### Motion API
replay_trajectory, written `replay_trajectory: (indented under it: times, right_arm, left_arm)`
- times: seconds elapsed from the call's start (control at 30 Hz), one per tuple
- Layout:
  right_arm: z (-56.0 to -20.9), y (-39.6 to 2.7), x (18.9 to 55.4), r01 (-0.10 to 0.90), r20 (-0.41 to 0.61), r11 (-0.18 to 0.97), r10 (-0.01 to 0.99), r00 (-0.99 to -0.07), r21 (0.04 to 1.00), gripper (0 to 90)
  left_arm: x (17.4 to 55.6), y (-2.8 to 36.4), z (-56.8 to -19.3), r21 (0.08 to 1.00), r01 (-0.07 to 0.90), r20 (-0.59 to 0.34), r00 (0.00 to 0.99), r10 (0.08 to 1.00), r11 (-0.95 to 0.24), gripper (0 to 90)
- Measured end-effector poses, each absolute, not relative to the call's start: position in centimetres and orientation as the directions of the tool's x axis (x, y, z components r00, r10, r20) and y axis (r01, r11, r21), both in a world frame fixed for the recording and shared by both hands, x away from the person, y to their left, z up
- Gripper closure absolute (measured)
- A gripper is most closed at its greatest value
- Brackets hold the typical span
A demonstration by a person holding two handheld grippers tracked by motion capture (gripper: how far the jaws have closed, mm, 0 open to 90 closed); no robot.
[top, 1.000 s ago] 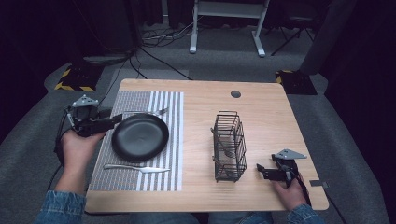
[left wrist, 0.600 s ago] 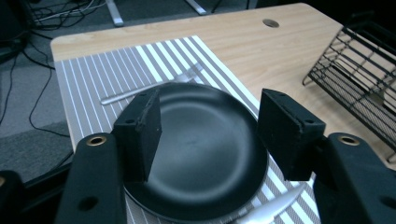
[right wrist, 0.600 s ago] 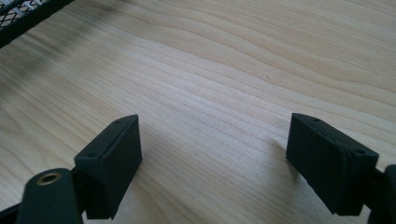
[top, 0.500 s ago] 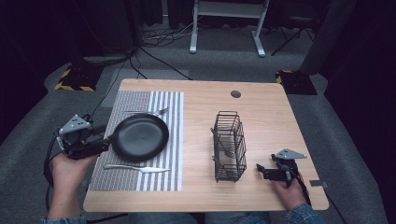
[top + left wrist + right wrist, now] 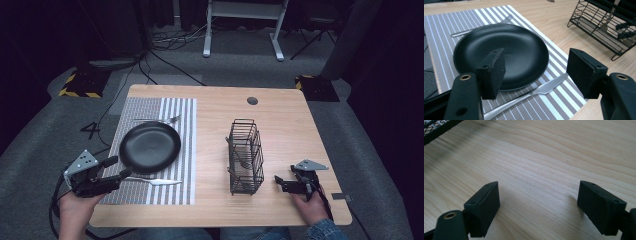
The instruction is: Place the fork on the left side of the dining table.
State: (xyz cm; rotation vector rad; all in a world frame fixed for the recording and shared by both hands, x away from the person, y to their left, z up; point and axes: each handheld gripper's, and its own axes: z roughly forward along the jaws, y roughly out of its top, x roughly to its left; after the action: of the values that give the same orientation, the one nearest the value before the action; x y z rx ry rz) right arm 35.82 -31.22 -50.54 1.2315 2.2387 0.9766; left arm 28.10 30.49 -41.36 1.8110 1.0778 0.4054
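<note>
A black plate point(image 5: 149, 147) point(image 5: 501, 52) lies on a striped placemat point(image 5: 177, 117) at the table's left. A fork point(image 5: 155, 120) point(image 5: 477, 27) rests beyond the plate and a knife point(image 5: 152, 180) point(image 5: 541, 90) lies on its near side. My left gripper point(image 5: 116, 167) point(image 5: 539, 71) is open at the mat's front left corner, near the knife's handle end, with nothing between its jaws. My right gripper point(image 5: 281, 183) point(image 5: 544, 205) stands open and empty over bare wood, just right of a black wire rack point(image 5: 245, 155).
The wire rack point(image 5: 604, 27) holds a utensil or two between its bars. The wooden table point(image 5: 295, 125) has a round cable hole point(image 5: 252, 100) at the back. Cables and a white frame lie on the floor beyond the table.
My left gripper has let go of the plate and drawn back toward the front left corner. The plate now rests flat on the mat. The right gripper has not moved.
</note>
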Motion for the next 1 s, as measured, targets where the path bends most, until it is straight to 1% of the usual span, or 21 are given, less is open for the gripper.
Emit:
replay_trajectory:
  times: [0.23,0.43,0.8,0.9,1.0]
  right_arm:
    - [-50.5,-31.2,35.8,0.566,-0.015,0.366,0.848,-0.530,0.739,18.3]
    - [-50.5,-31.2,35.7,0.564,-0.015,0.370,0.845,-0.535,0.738,18.4]
    - [-50.5,-31.2,35.7,0.563,-0.014,0.369,0.844,-0.535,0.739,18.4]
    - [-50.5,-31.2,35.7,0.564,-0.014,0.369,0.844,-0.535,0.739,18.4]
    - [-50.5,-31.2,35.7,0.564,-0.013,0.369,0.844,-0.535,0.739,18.4]
  left_arm:
    - [27.2,28.9,-43.1,0.844,0.514,-0.194,0.562,0.804,-0.155,30.2]
    - [26.7,27.0,-44.4,0.830,0.507,-0.140,0.592,0.793,-0.232,29.5]
    - [25.7,25.3,-47.1,0.793,0.511,-0.105,0.652,0.751,-0.332,27.9]
    - [25.6,24.9,-47.8,0.790,0.514,-0.110,0.655,0.747,-0.334,27.9]
    - [25.4,24.5,-48.7,0.792,0.493,-0.086,0.673,0.734,-0.360,27.9]
